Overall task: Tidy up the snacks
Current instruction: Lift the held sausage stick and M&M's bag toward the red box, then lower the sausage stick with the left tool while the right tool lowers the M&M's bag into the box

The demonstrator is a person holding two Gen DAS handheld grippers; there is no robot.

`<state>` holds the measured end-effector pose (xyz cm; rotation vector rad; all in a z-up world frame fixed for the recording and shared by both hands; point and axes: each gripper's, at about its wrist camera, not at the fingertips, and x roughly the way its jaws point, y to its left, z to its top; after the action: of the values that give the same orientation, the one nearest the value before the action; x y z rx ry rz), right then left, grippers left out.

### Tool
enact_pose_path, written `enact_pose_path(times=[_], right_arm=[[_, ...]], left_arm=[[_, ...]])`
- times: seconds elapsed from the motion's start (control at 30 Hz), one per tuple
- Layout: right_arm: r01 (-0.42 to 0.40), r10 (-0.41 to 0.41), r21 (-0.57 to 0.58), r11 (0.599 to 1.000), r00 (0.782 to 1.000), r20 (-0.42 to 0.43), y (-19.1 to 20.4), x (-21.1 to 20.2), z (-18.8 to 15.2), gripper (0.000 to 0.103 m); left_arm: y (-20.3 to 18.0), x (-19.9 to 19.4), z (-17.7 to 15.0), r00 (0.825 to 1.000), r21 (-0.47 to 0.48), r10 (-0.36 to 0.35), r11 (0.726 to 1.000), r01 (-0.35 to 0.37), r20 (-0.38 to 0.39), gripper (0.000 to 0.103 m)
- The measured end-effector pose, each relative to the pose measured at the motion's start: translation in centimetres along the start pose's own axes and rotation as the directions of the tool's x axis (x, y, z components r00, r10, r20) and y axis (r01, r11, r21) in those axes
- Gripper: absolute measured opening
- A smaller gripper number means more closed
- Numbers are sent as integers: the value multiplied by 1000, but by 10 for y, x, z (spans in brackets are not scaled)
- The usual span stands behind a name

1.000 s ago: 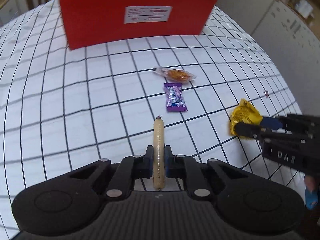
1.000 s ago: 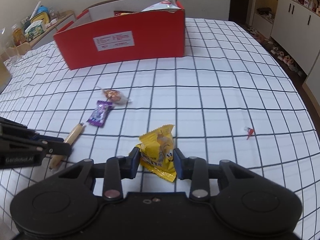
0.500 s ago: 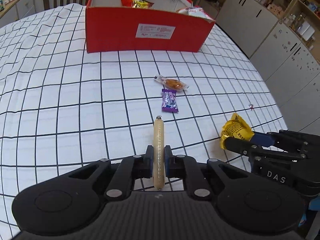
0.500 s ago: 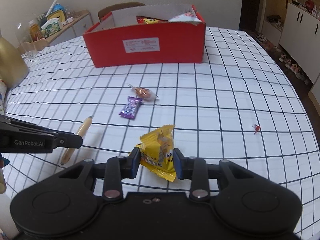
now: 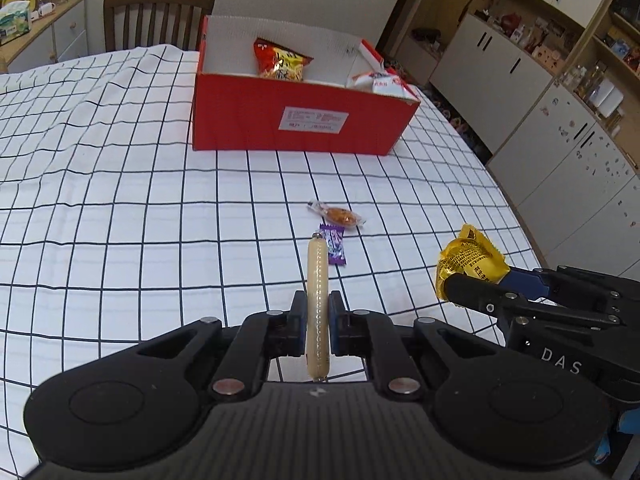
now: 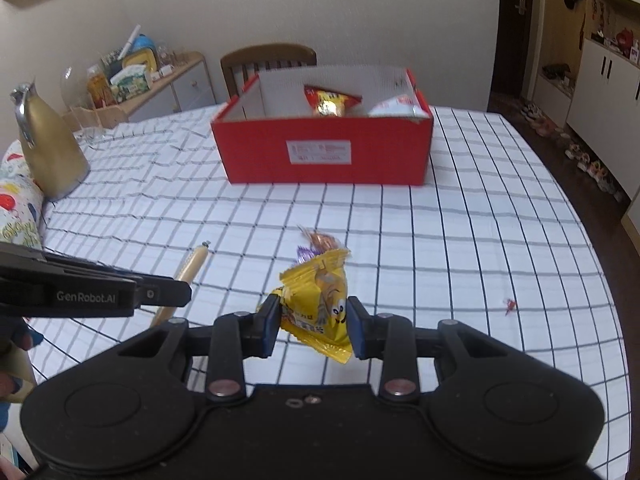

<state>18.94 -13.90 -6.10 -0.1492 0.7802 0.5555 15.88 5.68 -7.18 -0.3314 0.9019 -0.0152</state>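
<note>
My left gripper (image 5: 317,312) is shut on a tan sausage stick (image 5: 318,304), held above the table; it also shows in the right wrist view (image 6: 188,276). My right gripper (image 6: 313,318) is shut on a yellow snack packet (image 6: 320,300), also seen in the left wrist view (image 5: 470,258). A red box (image 5: 296,116) with snack bags inside stands at the far side, also in the right wrist view (image 6: 324,152). A clear-wrapped orange snack (image 5: 338,215) and a purple candy (image 5: 335,244) lie on the checked cloth between the grippers and the box.
A gold jug (image 6: 48,148) stands at the table's left. A small red scrap (image 6: 509,305) lies at the right. A wooden chair (image 5: 156,16) stands behind the box. White cabinets (image 5: 560,120) line the right side beyond the table edge.
Both grippers have risen and pulled back from the table with their snacks held. The box's inside has come into view.
</note>
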Motion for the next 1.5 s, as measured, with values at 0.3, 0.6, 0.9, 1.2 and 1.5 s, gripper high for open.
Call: enact_pose_path(times=[0.3,0.6,0.9,1.2,1.5], right_arm=[[-10,12,-44,999,998,55,7,-12,31,33],[0,14,-115,993,993,115,11,-11,67,33],[2,24,-146,989,984,179,9,-4,107,33],[19,16,-164,986,978,209,-2,13,143,33],[20,17,-170,985,977,214,-11,39,171,33]], left_arm=[[0,-19,26,997,-9,0,1000,1,75,10],[-8,-26,64,988,36,21,999,-27,151,10],[-14,-22,108,976,56,40,997,-53,215,10],[-17,-8,145,965,69,73,993,-93,250,10],[-11,12,180,955,71,129,986,-153,266,10]])
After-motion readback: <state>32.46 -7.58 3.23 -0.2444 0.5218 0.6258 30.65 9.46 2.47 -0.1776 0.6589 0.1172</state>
